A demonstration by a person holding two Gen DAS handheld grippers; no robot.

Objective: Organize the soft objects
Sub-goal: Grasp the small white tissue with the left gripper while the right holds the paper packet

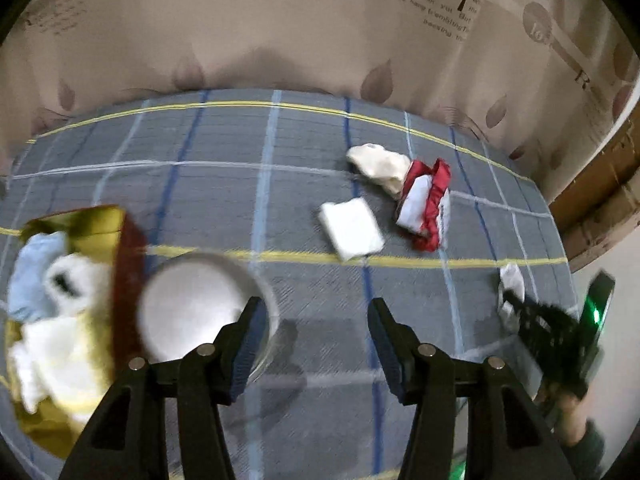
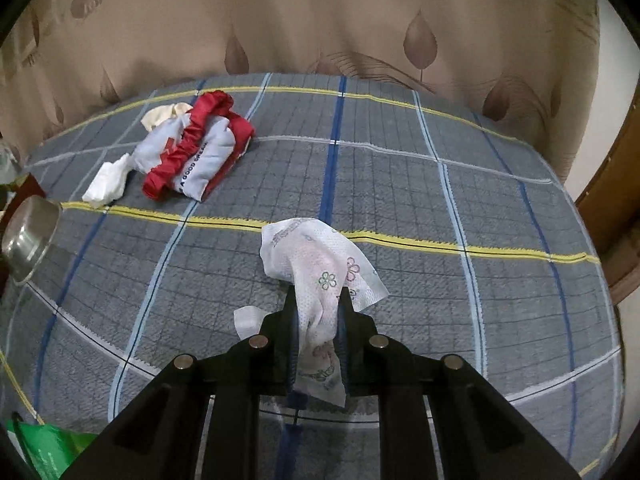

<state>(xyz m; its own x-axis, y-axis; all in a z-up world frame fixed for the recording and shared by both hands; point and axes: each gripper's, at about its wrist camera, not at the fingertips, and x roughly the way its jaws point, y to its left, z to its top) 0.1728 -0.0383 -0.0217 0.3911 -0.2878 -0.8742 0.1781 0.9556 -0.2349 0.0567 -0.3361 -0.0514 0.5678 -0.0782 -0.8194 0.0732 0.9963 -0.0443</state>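
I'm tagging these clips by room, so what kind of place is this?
Probably a bedroom: the cloths lie on a soft plaid bedspread like a mattress cover, against leaf-print wallpaper, with a wooden door frame at the right.

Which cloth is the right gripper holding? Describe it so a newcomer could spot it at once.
On the grey plaid blanket, look to the near middle, where the right gripper is shut. The thin white wipe pinched there has small printed flowers. The folded white cloth and the red and white bundle at the far left lie loose and show no such flowers.
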